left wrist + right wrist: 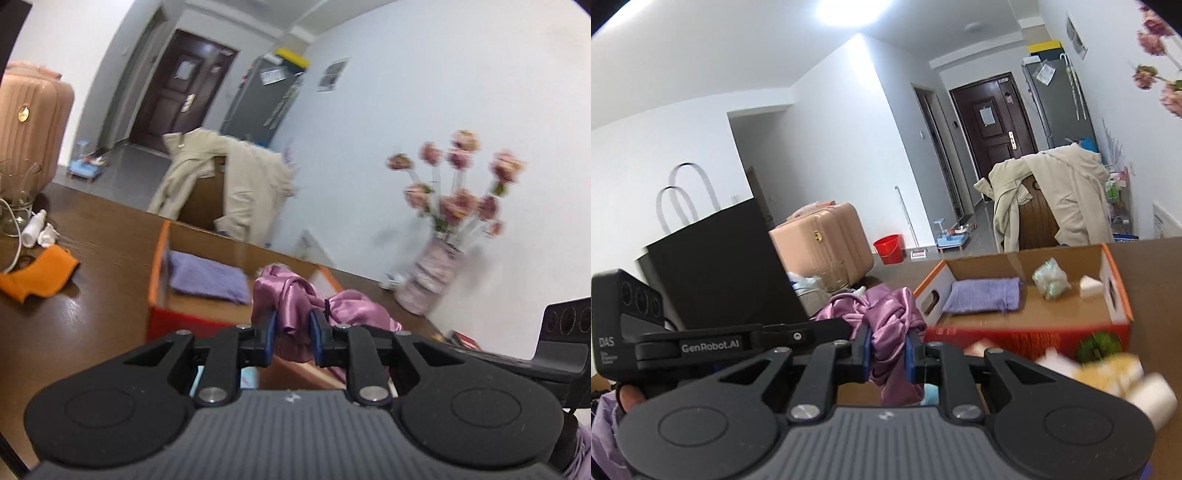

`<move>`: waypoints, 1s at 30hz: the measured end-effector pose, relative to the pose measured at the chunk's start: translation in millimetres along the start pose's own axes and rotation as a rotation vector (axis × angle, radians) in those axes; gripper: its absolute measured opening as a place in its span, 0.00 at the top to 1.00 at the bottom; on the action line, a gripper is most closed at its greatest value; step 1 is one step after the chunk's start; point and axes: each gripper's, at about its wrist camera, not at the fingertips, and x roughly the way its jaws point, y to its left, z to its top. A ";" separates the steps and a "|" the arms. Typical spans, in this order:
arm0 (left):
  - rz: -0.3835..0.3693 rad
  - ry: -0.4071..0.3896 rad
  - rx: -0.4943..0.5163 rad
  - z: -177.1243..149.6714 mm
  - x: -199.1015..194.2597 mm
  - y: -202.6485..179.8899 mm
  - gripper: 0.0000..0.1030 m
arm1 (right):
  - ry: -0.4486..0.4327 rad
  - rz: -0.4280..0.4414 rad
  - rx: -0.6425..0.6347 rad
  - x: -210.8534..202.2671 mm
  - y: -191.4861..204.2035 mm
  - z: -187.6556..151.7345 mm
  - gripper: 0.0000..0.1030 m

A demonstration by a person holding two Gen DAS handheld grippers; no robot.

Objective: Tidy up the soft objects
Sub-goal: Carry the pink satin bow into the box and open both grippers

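Note:
Both grippers are shut on the same pink satin cloth (295,295), held bunched above the brown table. My left gripper (292,334) pinches one part of it. My right gripper (889,350) pinches another part of the cloth (890,314). The orange-rimmed cardboard box (1123,291) sits just beyond, open on top; it shows in the left wrist view too (159,258). Inside lie a folded purple towel (984,295), also seen in the left wrist view (207,277), a pale green bundle (1051,282) and a white sponge piece (1089,286).
An orange cloth (37,275), a glass vase (16,192) and a small white bottle (33,225) lie on the table at left. A flower vase (432,280) stands at right. A blurred yellow-white plush (1108,373) is near my right gripper. A coat-draped chair (1052,199) stands behind the table.

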 end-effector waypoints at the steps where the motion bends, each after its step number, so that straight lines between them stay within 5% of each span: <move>1: 0.014 0.012 -0.013 8.2 13.6 7.8 0.81 | 0.021 0.006 0.013 18.5 -7.3 9.1 0.84; 9: 0.142 0.123 0.010 36.3 118.9 57.1 0.81 | 0.145 -0.053 0.074 149.9 -54.9 46.0 0.83; 15: 0.166 0.162 0.118 16.1 130.9 69.4 0.78 | 0.284 -0.120 0.079 209.7 -82.0 36.5 0.80; 17: 0.194 0.173 0.136 11.8 129.6 71.8 0.63 | 0.317 -0.110 0.075 218.1 -86.6 32.6 0.76; 21: 0.192 0.155 0.120 14.7 118.5 72.5 0.58 | 0.379 -0.086 0.077 228.9 -87.0 26.9 0.60; 24: 0.211 0.123 0.133 22.7 106.1 63.8 0.44 | 0.345 -0.091 0.088 217.8 -85.5 30.8 0.44; 30: 0.214 0.029 0.173 39.3 57.3 33.9 0.28 | 0.229 -0.128 0.039 154.9 -72.7 56.6 0.38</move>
